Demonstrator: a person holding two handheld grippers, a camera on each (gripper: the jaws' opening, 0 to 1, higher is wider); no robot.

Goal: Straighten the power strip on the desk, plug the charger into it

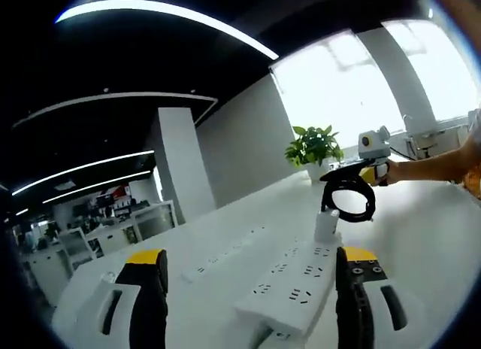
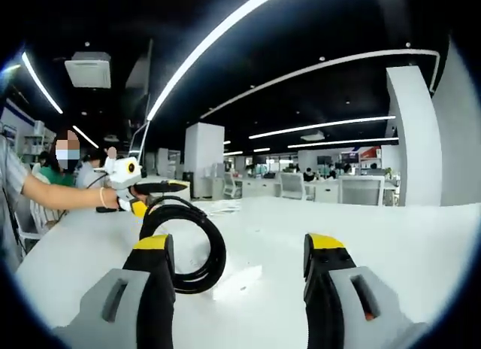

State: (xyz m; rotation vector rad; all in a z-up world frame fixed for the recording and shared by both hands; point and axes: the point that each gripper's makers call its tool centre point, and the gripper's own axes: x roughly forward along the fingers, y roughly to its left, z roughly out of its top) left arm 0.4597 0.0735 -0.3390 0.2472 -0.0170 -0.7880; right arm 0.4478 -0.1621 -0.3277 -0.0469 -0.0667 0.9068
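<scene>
resting on the desk (image 1: 421, 236), power strip (image 1: 289, 285) sits between the open left claw (image 1: 252, 285); right claw (image 2: 237, 277) open.

The right gripper (image 2: 237, 277) shows yellow-tipped grey jaws spread apart over the white surface (image 2: 391, 236); a coiled black cable (image 2: 197, 253) lies by a flat white block (image 2: 237, 280); the left gripper (image 2: 161, 188), hand-held, hovers above the coil.

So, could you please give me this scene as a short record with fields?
Surface: white desk
Strip: power strip, lying between the jaws of the left claw, which is open
Charger: white charger at the strip's far end; plugged in or not, unclear
Cable: black cable, coiled, gripped by another claw in a hand
Right: right claw, open, empty
</scene>
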